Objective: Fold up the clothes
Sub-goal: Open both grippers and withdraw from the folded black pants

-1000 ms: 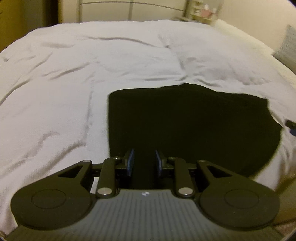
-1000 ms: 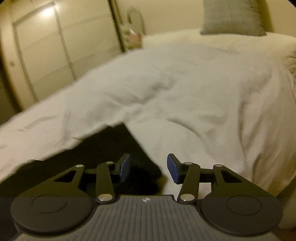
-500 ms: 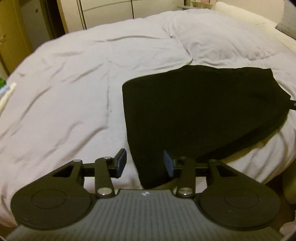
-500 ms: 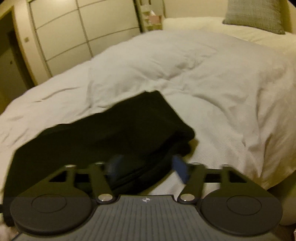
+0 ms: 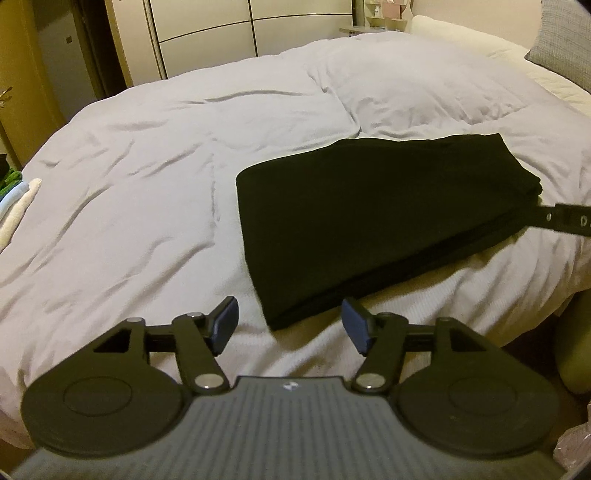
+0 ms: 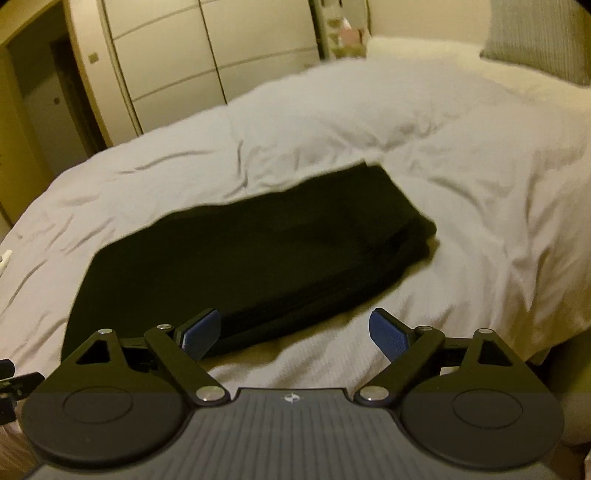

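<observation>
Ahead of the blue-padded black left gripper (image 5: 290,325) lies a plain black garment (image 5: 376,218) on a pale lilac-white duvet (image 5: 147,184); far right, a grey woven pillow (image 5: 565,40).

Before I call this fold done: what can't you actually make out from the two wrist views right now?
- Black garment: too dark in both views to tell its type or layer count.
- Its near-left corner, right wrist view: hidden behind the right gripper.
- Stack of light fabrics: cut off by the left wrist view's left edge.
- Shelf items: blurred, too small.
</observation>
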`<state>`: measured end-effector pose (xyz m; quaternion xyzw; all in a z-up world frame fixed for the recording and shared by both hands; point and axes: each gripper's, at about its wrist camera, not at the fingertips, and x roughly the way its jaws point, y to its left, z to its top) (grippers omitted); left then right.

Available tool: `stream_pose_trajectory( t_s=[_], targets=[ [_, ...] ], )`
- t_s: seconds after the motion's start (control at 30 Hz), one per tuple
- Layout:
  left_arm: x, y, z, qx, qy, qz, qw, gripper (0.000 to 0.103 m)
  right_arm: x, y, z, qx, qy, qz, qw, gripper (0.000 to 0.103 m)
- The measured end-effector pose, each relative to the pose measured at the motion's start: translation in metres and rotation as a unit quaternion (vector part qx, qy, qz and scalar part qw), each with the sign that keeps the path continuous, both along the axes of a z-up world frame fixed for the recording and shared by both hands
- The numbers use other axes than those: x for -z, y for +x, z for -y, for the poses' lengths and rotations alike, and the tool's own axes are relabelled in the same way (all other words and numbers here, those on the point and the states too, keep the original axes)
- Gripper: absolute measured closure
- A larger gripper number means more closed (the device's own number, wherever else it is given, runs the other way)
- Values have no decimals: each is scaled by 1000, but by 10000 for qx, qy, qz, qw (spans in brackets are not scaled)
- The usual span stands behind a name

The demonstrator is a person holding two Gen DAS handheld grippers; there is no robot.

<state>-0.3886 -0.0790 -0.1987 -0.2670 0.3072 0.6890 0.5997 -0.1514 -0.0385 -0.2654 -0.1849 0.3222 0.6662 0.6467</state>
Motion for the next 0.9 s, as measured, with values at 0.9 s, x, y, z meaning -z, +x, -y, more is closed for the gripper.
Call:
stream_pose_trajectory(
  t_s=[0.9],
  targets=[
    [24, -33, 0, -187, -349, 448, 9982, 36, 6, -40, 2, -649, 175, 808, 9945, 4]
  ],
)
